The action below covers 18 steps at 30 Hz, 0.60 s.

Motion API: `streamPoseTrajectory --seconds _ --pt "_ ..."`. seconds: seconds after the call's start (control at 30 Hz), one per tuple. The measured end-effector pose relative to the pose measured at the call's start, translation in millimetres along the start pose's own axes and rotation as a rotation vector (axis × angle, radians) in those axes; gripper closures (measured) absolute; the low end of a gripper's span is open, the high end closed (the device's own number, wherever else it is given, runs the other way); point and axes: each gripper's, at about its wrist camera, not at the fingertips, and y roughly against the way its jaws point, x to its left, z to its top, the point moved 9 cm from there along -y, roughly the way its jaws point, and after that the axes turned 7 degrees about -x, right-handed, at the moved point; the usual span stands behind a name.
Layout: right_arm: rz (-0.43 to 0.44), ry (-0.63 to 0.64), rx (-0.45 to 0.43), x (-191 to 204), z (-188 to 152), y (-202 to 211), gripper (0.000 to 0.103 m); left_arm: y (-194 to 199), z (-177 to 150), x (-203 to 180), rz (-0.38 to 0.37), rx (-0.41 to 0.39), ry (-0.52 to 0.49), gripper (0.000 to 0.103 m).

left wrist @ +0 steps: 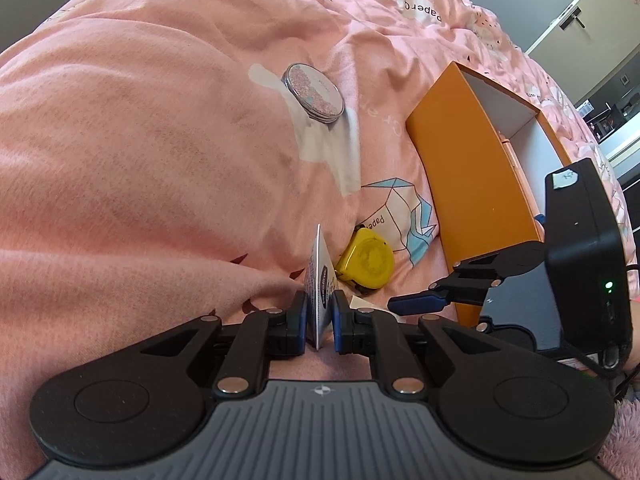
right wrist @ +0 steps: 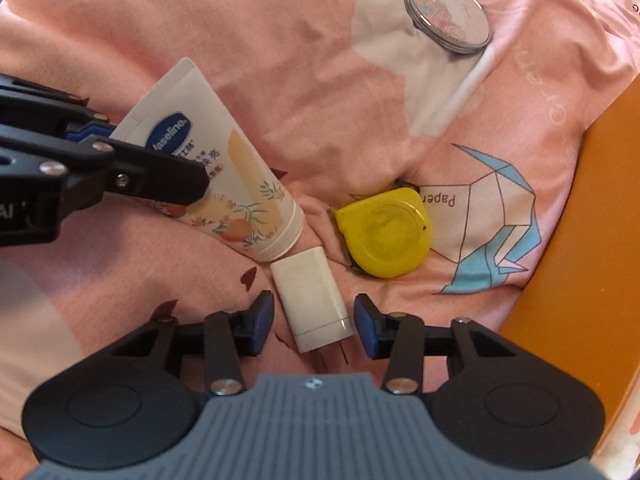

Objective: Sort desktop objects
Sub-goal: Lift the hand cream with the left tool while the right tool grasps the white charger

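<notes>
My left gripper (left wrist: 320, 312) is shut on a white Vaseline cream tube (left wrist: 320, 280), seen edge-on; in the right wrist view the tube (right wrist: 224, 168) lies tilted on the pink bedding with the left gripper (right wrist: 160, 172) clamped on it. My right gripper (right wrist: 314, 320) is open, its fingers on either side of a white charger plug (right wrist: 312, 300). A yellow tape measure (right wrist: 384, 236) lies just right of the plug and also shows in the left wrist view (left wrist: 366, 260). A round compact mirror (right wrist: 448, 16) lies farther back, also visible in the left wrist view (left wrist: 314, 94).
An open orange box (left wrist: 476, 160) with a white interior stands on the right, its side also in the right wrist view (right wrist: 592, 248). The surface is a rumpled pink blanket (left wrist: 140, 140) rising at the left. The right gripper's body (left wrist: 580, 260) is close on the right.
</notes>
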Motion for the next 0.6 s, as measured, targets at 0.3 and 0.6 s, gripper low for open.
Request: streamPoseTrajectory --seconds 0.3,0.6 --pt "0.0 -0.03 -0.032 -6 -10 0 0.064 0 0 -3 0.009 -0.01 -0.005 0.089" --pt "0.035 -0.107 -0.198 -27 -8 47 0.067 13 11 -15 0.023 -0.056 -0.02 0.09"
